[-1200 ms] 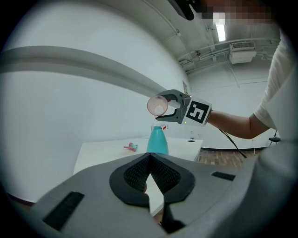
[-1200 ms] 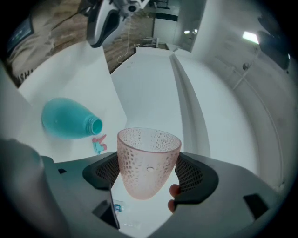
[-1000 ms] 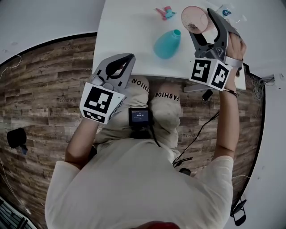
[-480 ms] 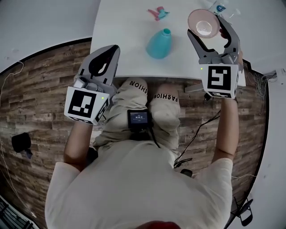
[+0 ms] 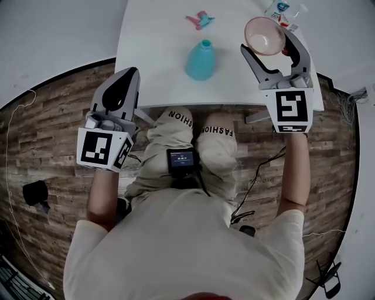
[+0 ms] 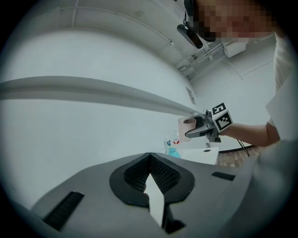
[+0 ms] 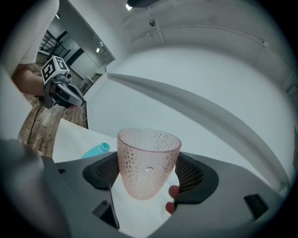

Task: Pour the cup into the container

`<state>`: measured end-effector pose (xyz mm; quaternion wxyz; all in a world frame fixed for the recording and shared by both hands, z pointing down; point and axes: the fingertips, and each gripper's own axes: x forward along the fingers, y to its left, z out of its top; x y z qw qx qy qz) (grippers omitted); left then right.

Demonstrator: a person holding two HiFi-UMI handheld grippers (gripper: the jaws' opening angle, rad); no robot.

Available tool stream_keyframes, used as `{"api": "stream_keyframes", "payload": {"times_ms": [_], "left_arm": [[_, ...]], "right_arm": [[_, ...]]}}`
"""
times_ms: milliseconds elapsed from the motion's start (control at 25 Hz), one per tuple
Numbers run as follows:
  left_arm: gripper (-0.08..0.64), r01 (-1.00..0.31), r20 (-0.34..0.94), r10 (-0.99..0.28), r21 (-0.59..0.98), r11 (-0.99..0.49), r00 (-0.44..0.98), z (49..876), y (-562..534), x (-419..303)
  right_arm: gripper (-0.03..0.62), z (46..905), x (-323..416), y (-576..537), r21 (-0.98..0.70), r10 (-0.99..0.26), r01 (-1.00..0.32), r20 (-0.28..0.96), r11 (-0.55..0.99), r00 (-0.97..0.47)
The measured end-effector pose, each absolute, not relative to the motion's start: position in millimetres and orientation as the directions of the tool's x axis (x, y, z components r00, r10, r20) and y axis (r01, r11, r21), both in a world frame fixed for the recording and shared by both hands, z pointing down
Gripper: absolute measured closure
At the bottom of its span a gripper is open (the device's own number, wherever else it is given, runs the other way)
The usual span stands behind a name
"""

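Observation:
A pink dimpled cup (image 5: 263, 35) is held upright above the right end of the white table (image 5: 158, 53), with my right gripper (image 5: 266, 44) shut on its sides. In the right gripper view the cup (image 7: 148, 153) sits between the two dark pads (image 7: 192, 174), and I cannot see what is in it. The teal container (image 5: 200, 60), a narrow-necked bottle, lies on the table left of the cup. It shows again as the teal container (image 7: 95, 150). My left gripper (image 5: 130, 73) is shut and empty, off the table's left front corner above the wooden floor.
A small pink and teal item (image 5: 199, 19) lies at the table's far side. A printed bottle (image 5: 279, 8) stands behind the cup. The person's knees (image 5: 199, 132) are under the table's front edge. A cable (image 5: 258, 176) trails on the floor at the right.
The right gripper carried the cup rightward, farther from the teal container. The left gripper drew back to the left, off the table's corner. Both stayed shut.

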<state>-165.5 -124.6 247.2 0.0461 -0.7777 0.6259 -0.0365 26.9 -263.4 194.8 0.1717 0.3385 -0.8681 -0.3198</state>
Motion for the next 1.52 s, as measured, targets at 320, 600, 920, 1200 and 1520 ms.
{"api": "stream_keyframes", "payload": {"times_ms": [320,600,920,1200,1520], "left_arm": [[0.549,-0.973,0.015,-0.980,-0.116,-0.198,0.197,250,-124,-165],[0.549,-0.973,0.028,-0.979,-0.107,-0.204,0.202,252,-126,-166],[0.549,-0.971,0.027,-0.978,-0.115,-0.208,0.207,253,-132,-160],[0.549,-0.971,0.030,-0.978,-0.111,-0.210,0.208,253,-134,-162],[0.549,-0.969,0.030,-0.975,-0.109,-0.221,0.219,257,-133,-154]], "right_arm": [[0.218,202,42,-265,0.593,-0.679,-0.514,0.078,0.620,-0.730],[0.218,204,46,-269,0.555,-0.679,-0.534,0.079,0.638,-0.730],[0.218,209,57,-273,0.529,-0.686,-0.555,0.072,0.642,-0.724],[0.218,210,63,-277,0.514,-0.692,-0.568,0.072,0.644,-0.719],[0.218,213,76,-275,0.513,-0.707,-0.582,0.071,0.631,-0.704]]}}
